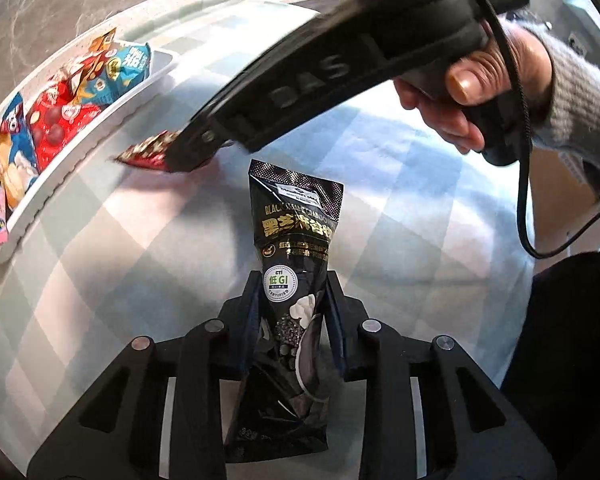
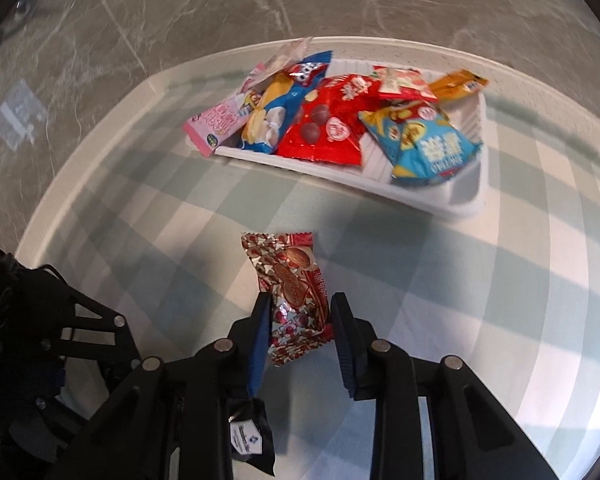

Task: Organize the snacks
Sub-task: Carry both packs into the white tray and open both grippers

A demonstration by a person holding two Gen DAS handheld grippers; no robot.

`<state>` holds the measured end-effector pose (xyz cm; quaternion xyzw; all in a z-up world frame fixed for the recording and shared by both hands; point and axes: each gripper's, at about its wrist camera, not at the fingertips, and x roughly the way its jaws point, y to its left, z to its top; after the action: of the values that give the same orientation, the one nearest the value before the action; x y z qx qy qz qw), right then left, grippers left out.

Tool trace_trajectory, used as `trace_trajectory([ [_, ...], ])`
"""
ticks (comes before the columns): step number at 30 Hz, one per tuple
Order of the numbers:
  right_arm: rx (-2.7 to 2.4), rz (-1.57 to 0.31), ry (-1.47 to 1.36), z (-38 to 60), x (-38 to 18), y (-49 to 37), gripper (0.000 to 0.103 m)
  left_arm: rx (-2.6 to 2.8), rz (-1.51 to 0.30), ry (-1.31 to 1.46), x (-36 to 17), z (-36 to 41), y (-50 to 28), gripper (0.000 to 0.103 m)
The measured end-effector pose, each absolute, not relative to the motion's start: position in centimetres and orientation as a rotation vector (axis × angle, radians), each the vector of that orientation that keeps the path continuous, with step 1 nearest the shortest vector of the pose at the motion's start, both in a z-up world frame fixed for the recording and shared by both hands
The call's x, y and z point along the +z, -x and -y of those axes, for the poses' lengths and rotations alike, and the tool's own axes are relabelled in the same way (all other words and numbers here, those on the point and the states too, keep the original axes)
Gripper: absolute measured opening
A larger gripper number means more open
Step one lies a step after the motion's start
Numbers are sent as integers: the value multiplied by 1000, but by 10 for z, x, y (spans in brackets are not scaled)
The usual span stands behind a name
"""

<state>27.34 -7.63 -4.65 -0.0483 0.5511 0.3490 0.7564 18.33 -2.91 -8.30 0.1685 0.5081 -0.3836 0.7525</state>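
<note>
Two grippers, each with a snack between its fingers. No earlier view is at hand, so only the present state is listed.

Left gripper point(image 1: 292, 312): jaws narrow, pads pressed on both sides of a black pouch point(image 1: 295, 240). The pouch points away from the camera, gold lettering and a round white badge facing up, its far end over the checked cloth point(image 1: 99, 280).

Right gripper point(image 2: 300, 320): jaws narrow, a red packet point(image 2: 295, 292) with a silver pattern between the pads. The left pad touches the packet's edge; the right pad is at its other edge, contact not certain. The packet's far end lies toward the tray. In the left view the same gripper reaches in from the upper right, held by a hand point(image 1: 472, 92) in a grey sleeve point(image 1: 580, 96), tips at the red packet.

Beyond, on the cloth: one white tray point(image 2: 440, 196), well apart from both held snacks. Contents, overlapping: a pink packet point(image 2: 215, 124) hanging over the left end, a blue bag point(image 2: 275, 112), a red bag point(image 2: 328, 120) with brown balls, a light-blue bag point(image 2: 424, 140), an orange packet point(image 2: 460, 84) at the far right.

Farthest: grey marbled floor point(image 2: 179, 8).
</note>
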Motion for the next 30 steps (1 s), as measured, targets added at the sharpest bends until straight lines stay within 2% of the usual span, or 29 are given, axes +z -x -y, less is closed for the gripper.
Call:
trace_trajectory([
  [20, 705, -1153, -153, 117, -19, -279, 32, -763, -1078, -129, -38, -26, -200, 27],
  [30, 688, -1152, -181, 118, -20, -279, 32, -772, -1182, -113, -60, -17, -195, 28],
])
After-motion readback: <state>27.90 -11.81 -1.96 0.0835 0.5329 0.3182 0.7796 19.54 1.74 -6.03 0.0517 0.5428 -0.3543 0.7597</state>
